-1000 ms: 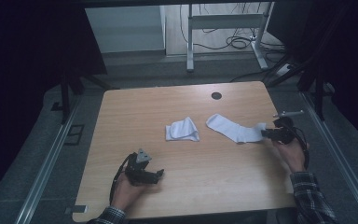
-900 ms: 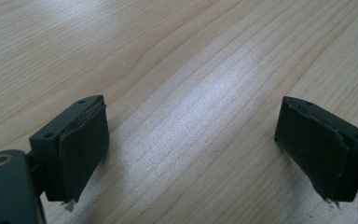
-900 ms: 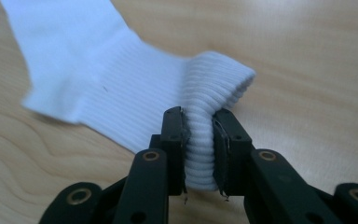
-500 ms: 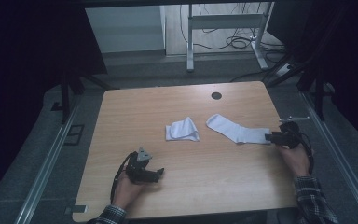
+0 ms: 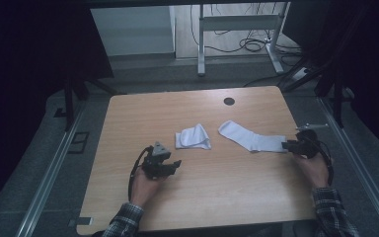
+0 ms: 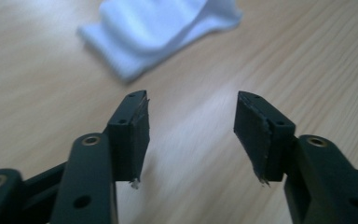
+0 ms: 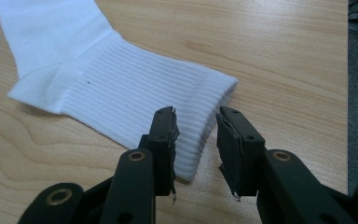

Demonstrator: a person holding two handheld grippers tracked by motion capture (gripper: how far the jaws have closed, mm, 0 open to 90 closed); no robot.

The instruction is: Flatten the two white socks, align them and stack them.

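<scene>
A: Which step is depicted?

B: The ribbed cuff of the flat white sock [image 7: 121,88] — laid out near the wood-grain bench's [image 5: 227,197] right edge — is straddled by the right tongs [image 7: 196,123], narrowly parted, not yet pinched.

A: And the left tongs [image 6: 191,116]?

B: Spread, lately narrowing, nothing between them — aimed at the soft crumpled sock [image 6: 158,28]. Closure on the cuff is judged next.

Two white socks on one wooden desk [image 5: 217,197], one folded sock [image 5: 193,137], one flat sock [image 5: 251,139], two handheld grippers, left gripper [image 5: 173,166], right gripper [image 5: 285,146], one round desk hole [image 5: 229,101] was visible
</scene>
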